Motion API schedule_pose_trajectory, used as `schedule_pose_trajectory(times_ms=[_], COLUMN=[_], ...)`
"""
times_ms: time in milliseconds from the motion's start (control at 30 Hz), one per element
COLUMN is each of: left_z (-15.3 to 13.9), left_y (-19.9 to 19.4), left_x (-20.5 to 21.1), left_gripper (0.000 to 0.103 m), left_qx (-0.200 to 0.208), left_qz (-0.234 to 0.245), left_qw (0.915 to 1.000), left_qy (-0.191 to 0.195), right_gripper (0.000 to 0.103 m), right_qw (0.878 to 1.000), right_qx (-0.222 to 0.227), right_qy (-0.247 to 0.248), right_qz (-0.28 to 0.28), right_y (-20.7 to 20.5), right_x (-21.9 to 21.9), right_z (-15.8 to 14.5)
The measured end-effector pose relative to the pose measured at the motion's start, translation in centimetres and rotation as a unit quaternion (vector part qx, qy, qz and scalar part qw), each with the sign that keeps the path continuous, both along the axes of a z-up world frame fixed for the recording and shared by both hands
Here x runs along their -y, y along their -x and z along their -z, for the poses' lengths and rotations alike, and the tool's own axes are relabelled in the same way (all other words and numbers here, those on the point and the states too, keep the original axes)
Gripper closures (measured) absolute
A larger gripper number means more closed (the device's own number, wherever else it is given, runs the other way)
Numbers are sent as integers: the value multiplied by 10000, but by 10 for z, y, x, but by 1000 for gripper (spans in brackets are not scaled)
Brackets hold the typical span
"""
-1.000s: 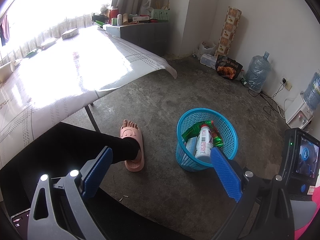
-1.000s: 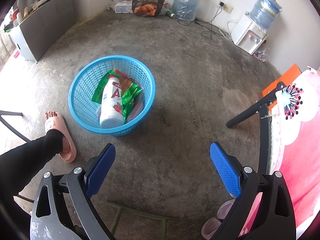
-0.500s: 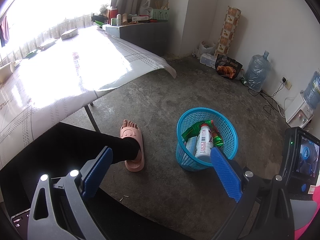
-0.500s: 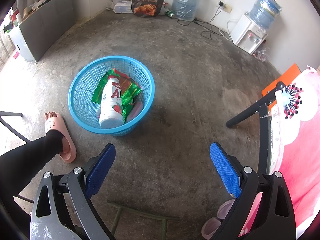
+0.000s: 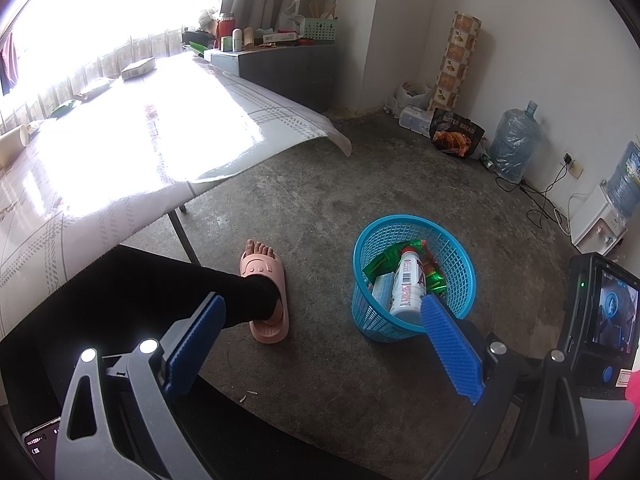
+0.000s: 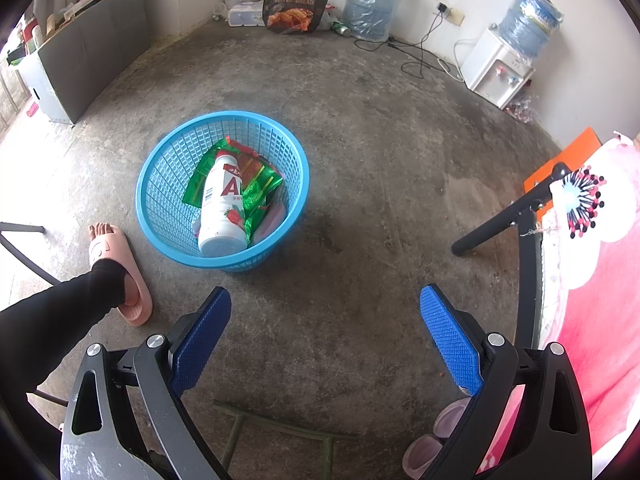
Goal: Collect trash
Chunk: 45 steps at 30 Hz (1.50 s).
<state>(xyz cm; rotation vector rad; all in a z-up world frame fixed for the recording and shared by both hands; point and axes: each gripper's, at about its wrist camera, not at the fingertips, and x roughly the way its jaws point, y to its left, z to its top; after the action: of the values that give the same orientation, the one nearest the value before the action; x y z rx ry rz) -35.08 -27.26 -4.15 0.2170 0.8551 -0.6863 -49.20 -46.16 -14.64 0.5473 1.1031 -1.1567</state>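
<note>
A blue plastic basket (image 5: 374, 316) (image 6: 160, 216) stands on the concrete floor. Inside it lie a white drink bottle (image 5: 407, 288) (image 6: 221, 210), green snack wrappers (image 5: 380, 262) (image 6: 260, 182) and a pale packet (image 5: 382, 288). My left gripper (image 5: 320, 338) hangs open above the floor, its right pad in front of the basket's near rim, nothing between the pads. My right gripper (image 6: 325, 338) is open too, empty, held over bare floor to the right of and nearer than the basket.
A person's leg in black with a pink slipper (image 5: 264, 292) (image 6: 120, 270) rests left of the basket. A table with a glossy cloth (image 5: 132, 152) fills the left. Along the far wall stand water jugs (image 6: 370, 0), a dispenser (image 6: 498, 68), cables and a bag. A pink cloth (image 6: 600, 320) hangs at right.
</note>
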Motion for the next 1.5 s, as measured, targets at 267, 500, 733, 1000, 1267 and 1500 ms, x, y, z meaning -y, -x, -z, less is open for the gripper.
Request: schedule_pose_trajectory(times_ms=[267, 500, 733, 1000, 1267, 1500], left_z=[0, 0, 0, -1, -1, -1], left_y=[0, 0, 0, 0, -1, -1], left_x=[0, 0, 0, 0, 0, 0], left_gripper=[7, 7, 7, 7, 7, 7], left_qx=[2, 2, -5, -1, 3, -3], left_qz=[-3, -15, -12, -17, -18, -15], left_qw=[10000, 10000, 10000, 10000, 10000, 10000], left_qy=[3, 4, 4, 6, 6, 7], right_gripper=[12, 12, 12, 12, 12, 12], right_qw=[10000, 10000, 10000, 10000, 10000, 10000], right_qx=[4, 10, 6, 0, -7, -8], right_qy=[8, 7, 2, -4, -11, -14], right_qz=[-1, 0, -9, -5, -4, -2], right_y=[1, 1, 3, 1, 1, 0], right_x=[-1, 0, 0, 1, 1, 1], right_z=[1, 1, 2, 3, 2, 2])
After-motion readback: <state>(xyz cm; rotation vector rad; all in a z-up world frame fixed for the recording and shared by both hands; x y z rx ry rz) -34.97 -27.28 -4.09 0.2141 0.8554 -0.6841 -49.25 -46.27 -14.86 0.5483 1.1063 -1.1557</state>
